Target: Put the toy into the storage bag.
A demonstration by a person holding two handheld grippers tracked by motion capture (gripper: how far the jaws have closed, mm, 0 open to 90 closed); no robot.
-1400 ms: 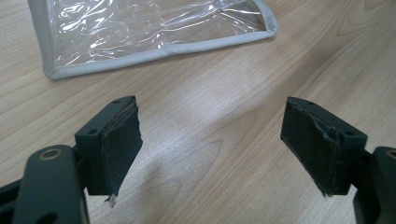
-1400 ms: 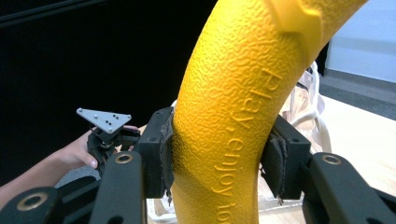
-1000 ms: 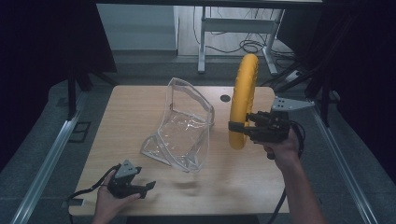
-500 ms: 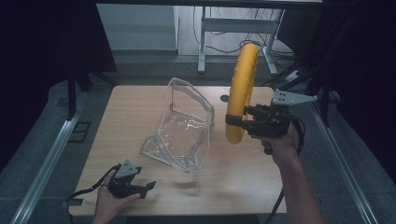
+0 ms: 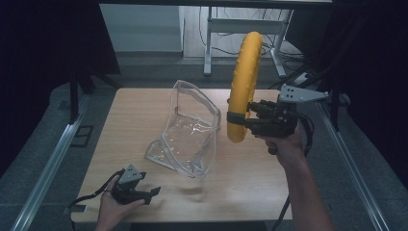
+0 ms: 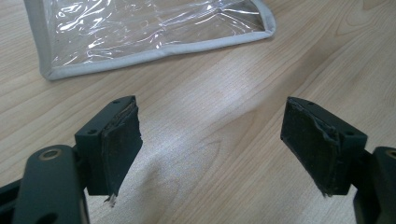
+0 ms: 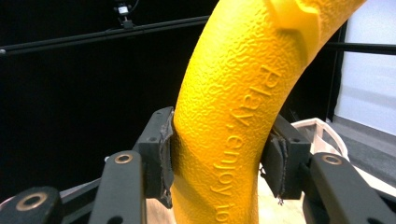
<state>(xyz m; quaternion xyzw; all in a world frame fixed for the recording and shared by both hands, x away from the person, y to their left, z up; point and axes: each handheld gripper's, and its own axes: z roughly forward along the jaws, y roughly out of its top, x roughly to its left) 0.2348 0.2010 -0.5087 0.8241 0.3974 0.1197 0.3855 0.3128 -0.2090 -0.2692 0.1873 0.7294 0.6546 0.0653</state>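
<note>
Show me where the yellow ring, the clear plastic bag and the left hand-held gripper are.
yellow ring (image 5: pixel 245 72), high view, upper curved side.
clear plastic bag (image 5: pixel 190 139), high view, crinkled front panel.
left hand-held gripper (image 6: pixel 212 154), left gripper view, midway between its open jaws.

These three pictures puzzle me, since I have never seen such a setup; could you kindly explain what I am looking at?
There is no robot here: a person at a wooden table holds a hand-held gripper in each hand. The high view is taken by a fixed camera above the table, with the person's arms coming in from the bottom. The other two pictures come from small cameras riding on each gripper, looking along its two black jaws.

On the table lies a clear plastic bag with a pale trim, propped partly open.

The right gripper is shut on a yellow ring with a rough, bumpy surface and raised lettering, and holds it upright above the table beside the bag. In the right gripper view its pads press on both sides of the ring.

The left gripper sits low near the table's front edge, jaws open and holding nothing, pointing toward the bag.
</note>
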